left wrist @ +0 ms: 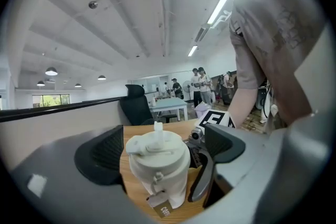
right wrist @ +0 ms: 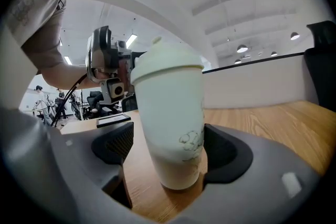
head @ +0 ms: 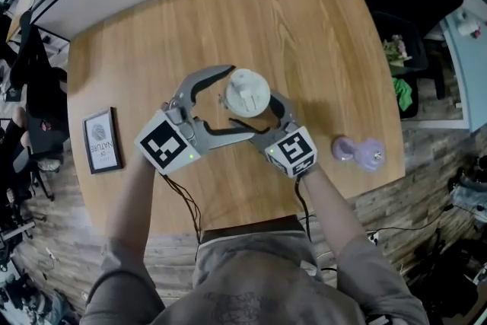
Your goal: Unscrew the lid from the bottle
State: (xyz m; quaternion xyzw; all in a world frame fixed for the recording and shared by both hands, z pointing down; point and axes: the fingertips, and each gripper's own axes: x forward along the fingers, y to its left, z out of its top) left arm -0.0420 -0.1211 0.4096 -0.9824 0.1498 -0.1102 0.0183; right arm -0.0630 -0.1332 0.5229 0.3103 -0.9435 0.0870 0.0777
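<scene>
Overhead, the wooden table (head: 304, 34) bears the white bottle (head: 247, 93) upright near its middle, capped; left gripper view, open-plan office (left wrist: 170, 105) behind, has the left gripper (left wrist: 163, 148) spread wide round the lid (left wrist: 157, 145), not pressing; right gripper view has the right gripper (right wrist: 168, 147) open about the bottle's body.

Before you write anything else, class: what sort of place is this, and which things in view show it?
Probably an open-plan office or lab workspace: a wooden table for the work, a black office chair behind it, long ceiling strip lights, and people standing among desks further back.
</scene>
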